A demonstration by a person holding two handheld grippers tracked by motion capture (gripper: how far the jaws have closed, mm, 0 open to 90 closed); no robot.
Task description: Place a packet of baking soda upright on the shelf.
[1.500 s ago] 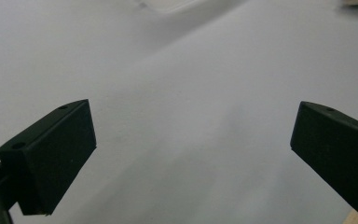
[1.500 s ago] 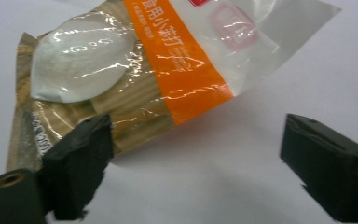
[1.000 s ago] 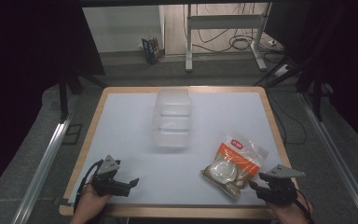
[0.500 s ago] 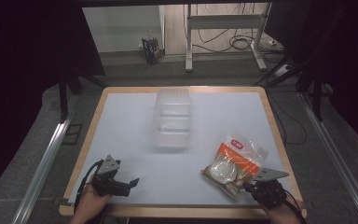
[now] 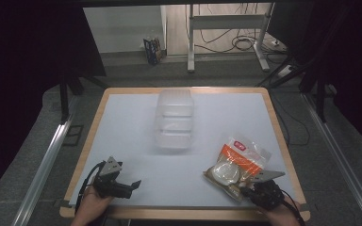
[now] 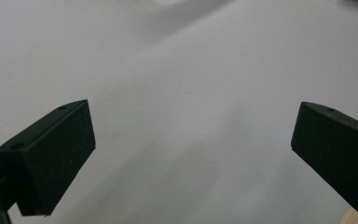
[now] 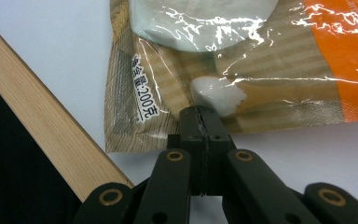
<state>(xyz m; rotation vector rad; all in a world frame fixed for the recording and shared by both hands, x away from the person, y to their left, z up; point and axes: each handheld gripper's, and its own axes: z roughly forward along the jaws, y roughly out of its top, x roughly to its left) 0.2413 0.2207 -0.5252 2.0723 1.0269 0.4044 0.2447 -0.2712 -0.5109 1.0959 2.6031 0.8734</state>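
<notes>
A clear snack bag (image 5: pixel 238 162) with an orange label and white pieces inside lies flat near the table's front right corner. My right gripper (image 5: pixel 246 185) sits just in front of it. In the right gripper view the jaws stand pressed together, and the right gripper (image 7: pixel 200 114) overlaps the near edge of the bag (image 7: pixel 261 56); whether film is pinched I cannot tell. My left gripper (image 5: pixel 134 183) rests at the front left, open. In its own view the left gripper (image 6: pixel 193 154) has its jaws wide apart over bare white table.
A clear plastic lidded container (image 5: pixel 174 120) stands at the table's middle back. The white tabletop (image 5: pixel 122 132) has a wooden rim (image 7: pixel 42 116) close behind my right gripper. Dark floor, metal rails and cables surround the table.
My right gripper has moved left and forward from beside the bag to its near edge. The left gripper and the bag have stayed put.
</notes>
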